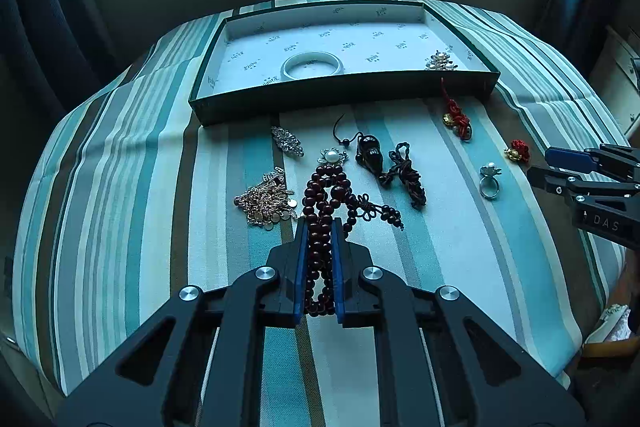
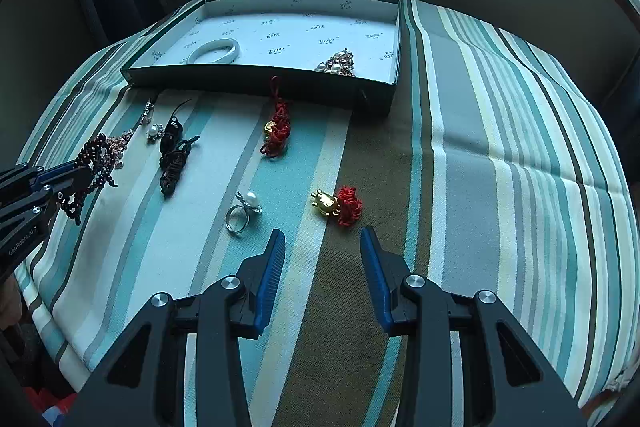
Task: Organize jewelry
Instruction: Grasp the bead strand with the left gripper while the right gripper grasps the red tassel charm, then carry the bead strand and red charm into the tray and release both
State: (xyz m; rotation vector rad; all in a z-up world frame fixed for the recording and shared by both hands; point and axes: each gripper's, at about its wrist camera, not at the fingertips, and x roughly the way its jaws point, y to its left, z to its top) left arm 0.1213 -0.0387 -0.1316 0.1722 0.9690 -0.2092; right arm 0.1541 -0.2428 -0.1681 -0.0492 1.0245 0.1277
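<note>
My left gripper [image 1: 320, 223] is shut on a dark red bead bracelet [image 1: 326, 195], which also shows in the right wrist view [image 2: 94, 163]. My right gripper [image 2: 322, 239] is open and empty, just short of a gold charm with a red knot [image 2: 338, 205]. A pearl ring [image 2: 242, 213] lies to its left. The dark green box [image 1: 340, 93] at the back holds a white bangle [image 1: 312, 65] and a pearl brooch [image 1: 440, 61].
On the striped cloth lie a gold chain pile [image 1: 266, 201], a crystal brooch [image 1: 286, 141], a pearl flower pin [image 1: 332, 157], a black pendant on cord [image 1: 370, 151], a dark braided cord [image 1: 408, 175] and a long red knot charm [image 2: 276, 127].
</note>
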